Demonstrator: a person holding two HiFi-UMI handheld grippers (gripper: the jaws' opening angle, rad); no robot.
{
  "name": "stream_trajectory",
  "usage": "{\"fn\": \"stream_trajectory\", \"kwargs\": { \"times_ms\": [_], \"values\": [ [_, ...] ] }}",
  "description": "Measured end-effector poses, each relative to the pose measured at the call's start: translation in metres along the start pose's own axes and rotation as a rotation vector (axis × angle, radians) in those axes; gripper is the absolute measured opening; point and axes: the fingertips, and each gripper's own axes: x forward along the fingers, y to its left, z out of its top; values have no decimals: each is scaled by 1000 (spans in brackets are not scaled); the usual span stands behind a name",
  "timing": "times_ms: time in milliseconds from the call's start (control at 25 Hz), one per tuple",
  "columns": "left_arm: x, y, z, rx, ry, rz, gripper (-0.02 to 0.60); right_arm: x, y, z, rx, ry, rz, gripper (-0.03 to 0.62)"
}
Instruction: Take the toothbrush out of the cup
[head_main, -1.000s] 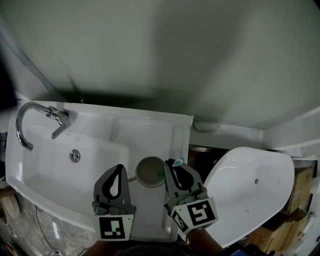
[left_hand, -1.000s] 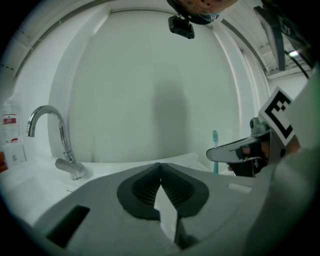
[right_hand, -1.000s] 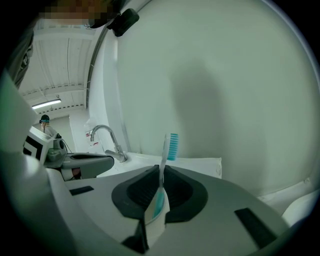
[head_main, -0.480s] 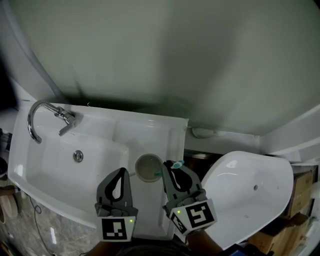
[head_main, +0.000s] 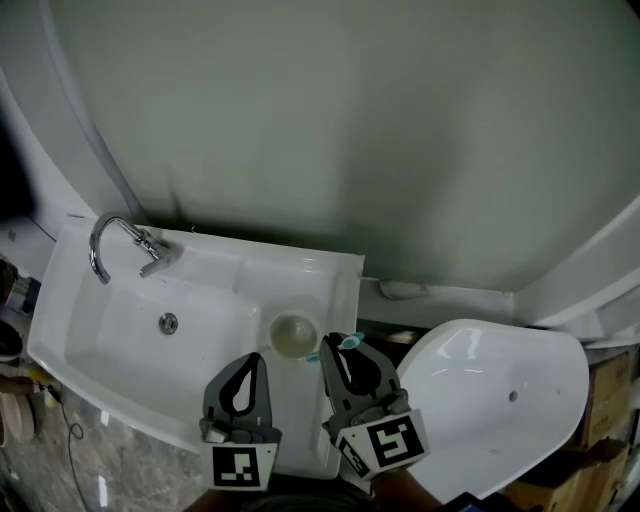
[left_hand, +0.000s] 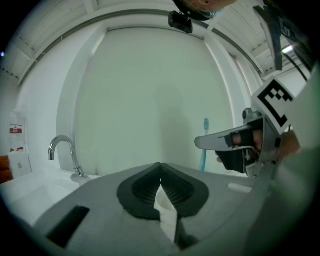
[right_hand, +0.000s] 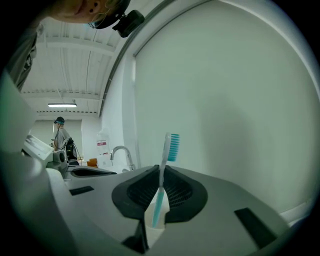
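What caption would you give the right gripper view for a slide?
The right gripper holds a teal toothbrush upright between its fingers, faucet behind.

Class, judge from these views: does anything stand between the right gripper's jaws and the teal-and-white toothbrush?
Nothing visible does. The right gripper is shut on the teal-and-white plastic toothbrush, bristles up; the round pale cup sits beside it on the white sink surround.

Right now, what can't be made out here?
- Toothbrush lower end: hidden by the right tool in the right gripper view, and by the left tool body in the left gripper view.
- Cup inside: too small, head view.
- Wall label: too small to read, left gripper view.
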Motion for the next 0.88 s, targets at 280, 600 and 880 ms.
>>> {"fn": "stream_trajectory", "kwargs": {
  "times_ms": [280,600,880],
  "values": [
    [-22,-21,20,25,-54,10,15,-27,13,29,-47,-69,32,34],
    [-62,-36,30,35,-70,61,15,-59,25,46,-74,-113,69,34],
    [-83,-34,44,69,-94,104,15,-79,38,60,-79,-146,89,34]
  ]
}}
